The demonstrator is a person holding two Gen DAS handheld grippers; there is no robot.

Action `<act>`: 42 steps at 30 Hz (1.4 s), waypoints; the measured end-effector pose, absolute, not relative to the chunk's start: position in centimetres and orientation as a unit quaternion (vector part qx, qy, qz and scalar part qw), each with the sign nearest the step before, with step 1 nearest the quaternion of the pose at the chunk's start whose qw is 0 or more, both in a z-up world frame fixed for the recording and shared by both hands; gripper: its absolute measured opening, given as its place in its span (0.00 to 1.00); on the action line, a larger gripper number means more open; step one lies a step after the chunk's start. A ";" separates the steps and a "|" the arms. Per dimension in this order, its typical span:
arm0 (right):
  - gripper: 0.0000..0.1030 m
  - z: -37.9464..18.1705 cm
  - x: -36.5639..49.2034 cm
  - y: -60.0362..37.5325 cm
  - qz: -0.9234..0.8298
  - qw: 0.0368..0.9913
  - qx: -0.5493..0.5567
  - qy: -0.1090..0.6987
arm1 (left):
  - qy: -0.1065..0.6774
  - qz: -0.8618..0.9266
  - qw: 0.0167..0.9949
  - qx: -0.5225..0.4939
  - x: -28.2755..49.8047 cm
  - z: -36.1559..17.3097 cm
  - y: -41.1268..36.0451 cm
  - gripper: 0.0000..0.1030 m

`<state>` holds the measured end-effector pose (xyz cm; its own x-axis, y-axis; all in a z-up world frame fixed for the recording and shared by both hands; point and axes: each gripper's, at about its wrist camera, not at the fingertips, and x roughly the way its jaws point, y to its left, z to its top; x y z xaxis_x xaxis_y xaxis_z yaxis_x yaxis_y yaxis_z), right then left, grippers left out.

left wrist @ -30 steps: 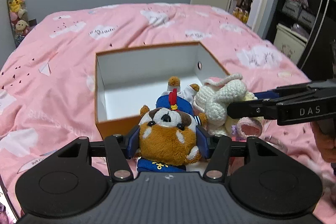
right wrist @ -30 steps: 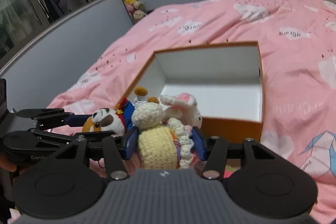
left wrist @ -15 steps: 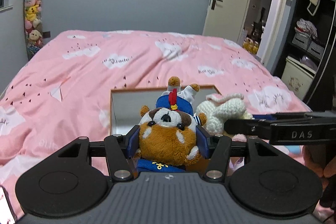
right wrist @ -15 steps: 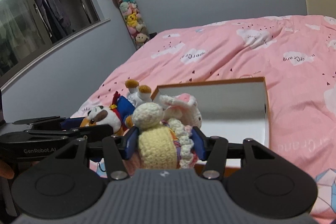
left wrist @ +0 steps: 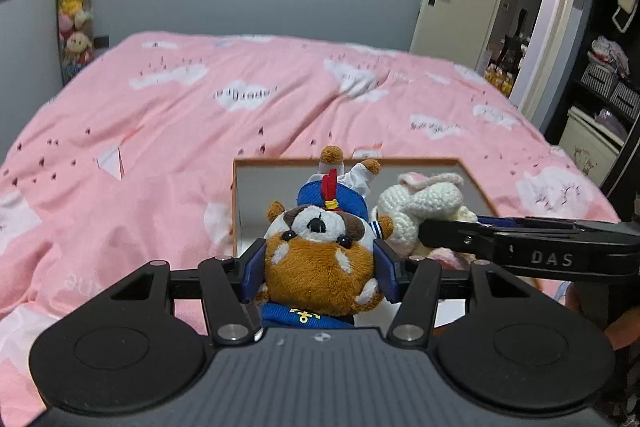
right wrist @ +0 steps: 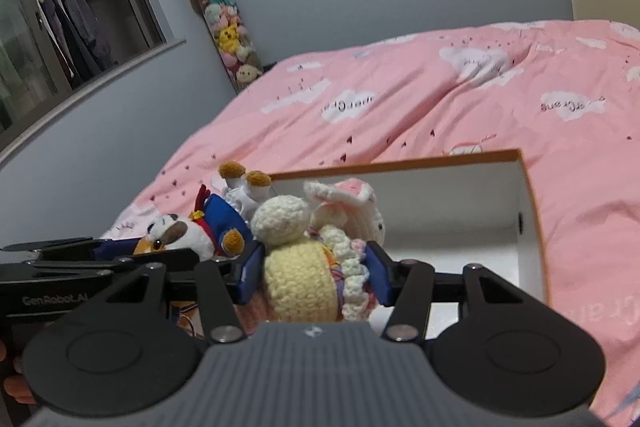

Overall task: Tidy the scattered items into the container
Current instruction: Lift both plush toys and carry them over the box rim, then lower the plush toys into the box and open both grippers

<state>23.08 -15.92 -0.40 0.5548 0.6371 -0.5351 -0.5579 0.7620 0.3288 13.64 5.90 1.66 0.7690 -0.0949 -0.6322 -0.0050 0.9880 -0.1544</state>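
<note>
Both toys are hanging just before the near wall of the open box (left wrist: 472,173): the left tongs (left wrist: 320,263) are clamping the brown plush dog (left wrist: 320,267), the right tongs (right wrist: 312,277) are clamping the yellow crochet doll (right wrist: 300,287), side by side, equally near.

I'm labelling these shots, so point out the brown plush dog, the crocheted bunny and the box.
Brown plush dog (left wrist: 320,267), left wrist view, on its brown furry body.
Crocheted bunny (right wrist: 300,283), right wrist view, on its yellow knitted body.
Box (right wrist: 532,211), right wrist view, on its right wall's rim.
</note>
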 end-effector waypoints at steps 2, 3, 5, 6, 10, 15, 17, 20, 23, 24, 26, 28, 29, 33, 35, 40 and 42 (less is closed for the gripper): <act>0.55 -1.5 24.0 -15.0 0.333 0.877 0.056 0.342 | 0.353 -0.025 0.933 -0.073 14.4 0.7 6.2 0.62; 0.55 -2.1 24.5 -14.6 0.332 0.874 0.053 0.351 | 0.363 -0.023 0.929 -0.074 14.8 0.3 6.3 0.62; 0.55 -3.0 25.1 -13.9 0.334 0.867 0.046 0.366 | 0.375 -0.018 0.924 -0.072 15.4 -0.6 6.4 0.62; 0.55 -3.5 25.3 -13.7 0.333 0.866 0.040 0.372 | 0.379 -0.015 0.922 -0.072 15.7 -0.9 6.5 0.62; 0.55 -5.1 25.8 -13.1 0.331 0.859 0.024 0.391 | 0.397 0.002 0.914 -0.078 16.9 -2.2 6.3 0.62; 0.55 -6.5 26.1 -13.2 0.317 0.862 0.014 0.396 | 0.417 0.020 0.907 -0.059 18.5 -3.5 5.4 0.62; 0.55 -6.6 26.2 -13.4 0.314 0.862 0.016 0.397 | 0.429 0.025 0.902 -0.050 19.3 -4.1 5.1 0.62; 0.55 -6.8 26.4 -13.4 0.311 0.864 0.008 0.396 | 0.446 0.020 0.894 -0.041 19.7 -5.0 4.6 0.62; 0.55 -7.2 26.6 -13.2 0.319 0.857 0.009 0.404 | 0.458 0.025 0.888 -0.025 19.6 -5.5 4.1 0.62; 0.55 -7.4 26.7 -13.1 0.320 0.855 0.009 0.407 | 0.461 0.031 0.887 -0.016 19.6 -5.5 4.0 0.62; 0.55 -7.7 26.9 -13.1 0.322 0.852 0.011 0.414 | 0.465 0.037 0.884 -0.009 19.6 -5.5 3.7 0.62; 0.55 -8.0 27.1 -13.2 0.323 0.847 0.014 0.422 | 0.472 0.038 0.881 0.002 19.7 -5.6 3.4 0.63; 0.55 -8.2 27.2 -13.1 0.324 0.844 0.013 0.427 | 0.475 0.038 0.879 0.007 19.7 -5.7 3.2 0.63; 0.55 -8.8 27.3 -13.4 0.332 0.832 0.009 0.445 | 0.482 0.038 0.875 0.025 19.6 -5.9 2.7 0.65; 0.55 -9.1 27.4 -13.5 0.336 0.824 0.013 0.456 | 0.486 0.040 0.872 0.032 19.4 -6.0 2.5 0.65; 0.55 -9.5 27.8 -13.8 0.347 0.808 0.032 0.475 | 0.487 0.038 0.872 0.029 19.4 -5.8 2.6 0.67; 0.55 -9.6 27.9 -13.8 0.352 0.803 0.036 0.480 | 0.486 0.036 0.873 0.028 19.3 -5.7 2.7 0.67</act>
<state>27.93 -13.75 -9.57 0.2912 0.5988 -0.7461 -0.5302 0.7502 0.3951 19.27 2.67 -5.72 0.5259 0.0903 -0.8458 -0.0356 0.9958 0.0842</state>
